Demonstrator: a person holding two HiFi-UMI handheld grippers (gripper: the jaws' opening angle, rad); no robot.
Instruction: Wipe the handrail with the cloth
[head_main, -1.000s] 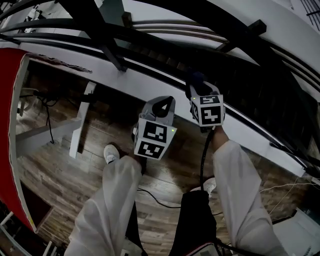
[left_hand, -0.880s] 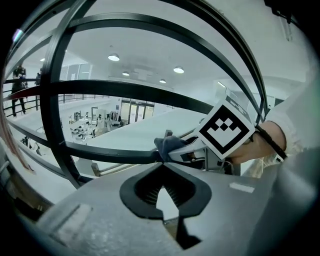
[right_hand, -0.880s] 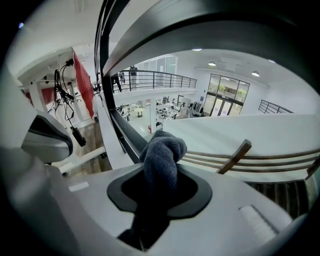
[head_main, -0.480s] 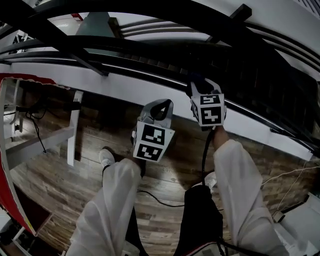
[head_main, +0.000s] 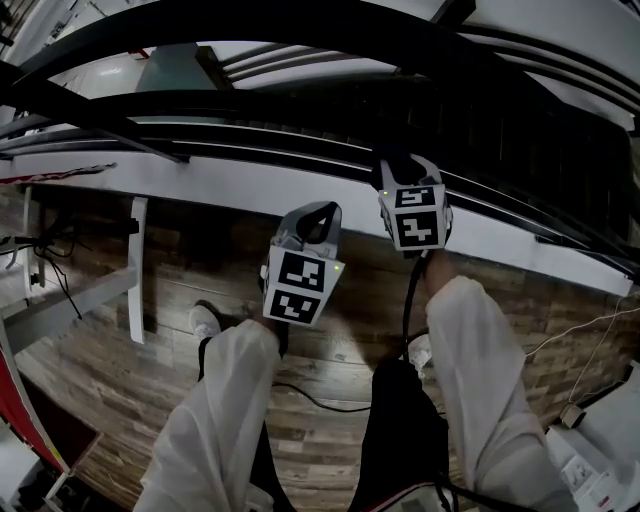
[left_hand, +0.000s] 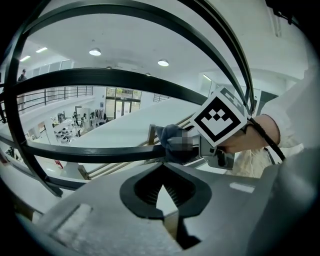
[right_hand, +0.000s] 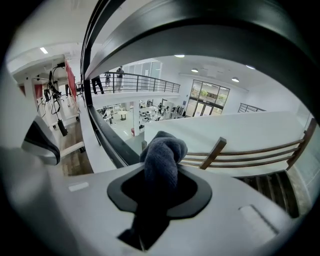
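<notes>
Wood-plank floor (head_main: 120, 370) on an upper walkway, with a bright white atrium past the rails. The right gripper (right_hand: 160, 175) has its jaws clamped on the bunched dark cloth (right_hand: 161, 150), which sits against the black handrail (left_hand: 90, 152). The left gripper (left_hand: 162, 167) is just beside it, jaws pressed together on nothing, a little back from the rail.
</notes>
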